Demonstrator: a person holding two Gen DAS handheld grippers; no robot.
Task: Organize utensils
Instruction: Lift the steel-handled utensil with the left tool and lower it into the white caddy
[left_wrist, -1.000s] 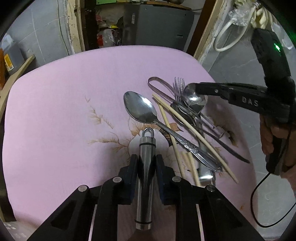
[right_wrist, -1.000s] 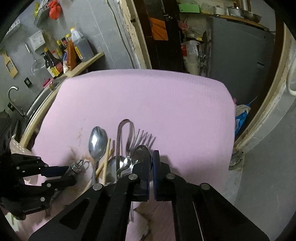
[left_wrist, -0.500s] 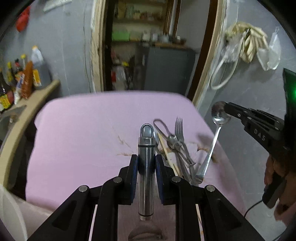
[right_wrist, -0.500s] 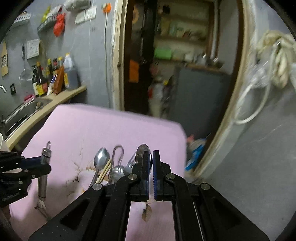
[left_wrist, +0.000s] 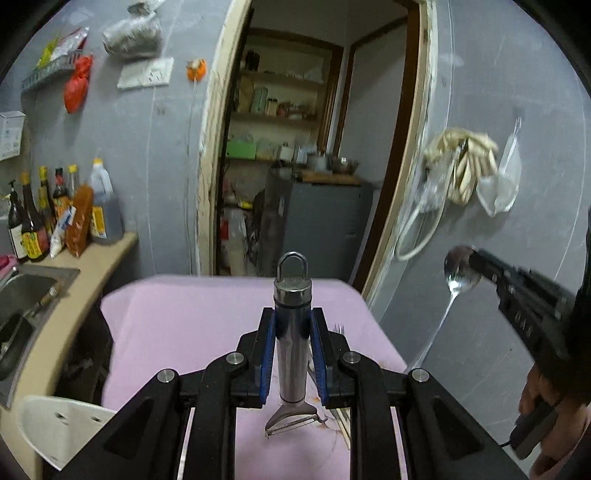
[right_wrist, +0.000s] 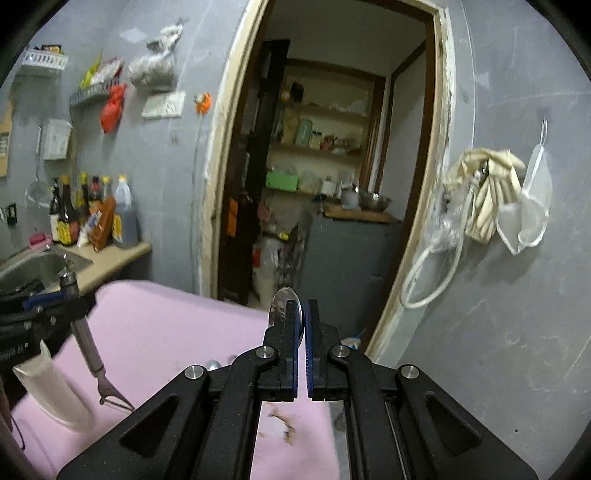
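While both tools are held up off the pink-covered table (left_wrist: 192, 317), each points only slightly downward toward the open doorway (left_wrist: 306, 147) in the grey wall.

The left tongs (left_wrist: 292, 328) are clamped on the steel handle of a peeler (left_wrist: 291, 354). The peeler stands upright between the blue pads (left_wrist: 266, 354), its hanging loop at the top and its blade head hanging below the pads, above the cloth. In the right wrist view the same peeler (right_wrist: 86, 343) shows at the left edge, tilted a little, blade end down, clear of the table.

The right tongs (right_wrist: 303, 332) are pressed together on the bowl of a spoon (right_wrist: 283, 302), whose rim sticks out past the pad tips. In the left wrist view that spoon (left_wrist: 458, 277) is at the right, bowl up in the tong tips, handle hanging down in front of the wall. A hand (left_wrist: 543, 402) grips the trigger handle at the near right.

A fork's tines (left_wrist: 339, 328) and pale chopsticks (left_wrist: 343, 421) lie on the table just right of the left tongs.

White lettering on the side of the right tool is blurred and cannot be read. The labels on the sauce bottles (left_wrist: 37, 221) on the counter at far left are too small to read.
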